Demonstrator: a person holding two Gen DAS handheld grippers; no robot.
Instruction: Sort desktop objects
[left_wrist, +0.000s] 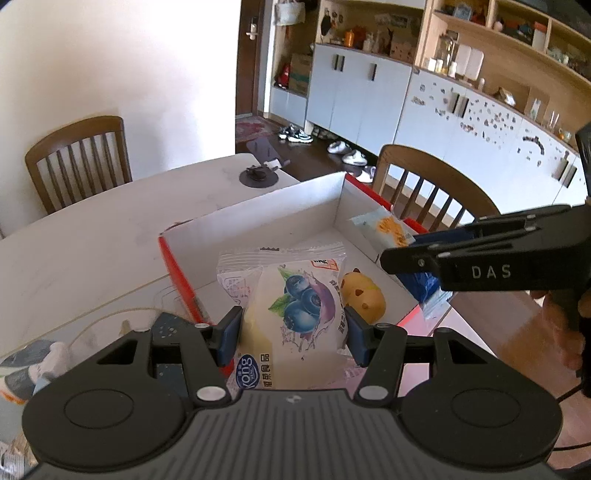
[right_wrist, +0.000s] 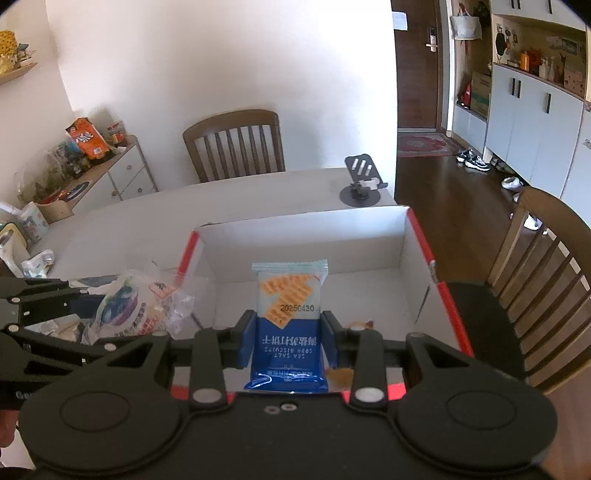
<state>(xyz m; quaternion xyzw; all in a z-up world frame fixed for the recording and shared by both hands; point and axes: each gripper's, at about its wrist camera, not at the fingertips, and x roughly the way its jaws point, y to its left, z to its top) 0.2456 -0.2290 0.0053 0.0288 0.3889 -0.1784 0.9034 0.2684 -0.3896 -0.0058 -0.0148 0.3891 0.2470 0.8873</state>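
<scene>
My left gripper (left_wrist: 293, 334) is shut on a clear blueberry bread packet (left_wrist: 291, 314), held over the near edge of a white box with red rims (left_wrist: 258, 218). A yellow animal-shaped toy (left_wrist: 364, 295) lies on the box floor just right of the packet. My right gripper (right_wrist: 288, 338) is shut on a blue and white soda cracker packet (right_wrist: 290, 325), held above the same box (right_wrist: 306, 236). In the left wrist view the right gripper (left_wrist: 397, 260) comes in from the right with the cracker packet (left_wrist: 388, 230). The bread packet (right_wrist: 133, 306) shows at the left in the right wrist view.
The box sits on a white table (left_wrist: 92, 229) with a black phone stand (right_wrist: 362, 184) behind it. Wooden chairs (right_wrist: 236, 144) stand at the far side and at the right (right_wrist: 546, 273). Loose packets and wrappers (left_wrist: 26, 365) lie left of the box.
</scene>
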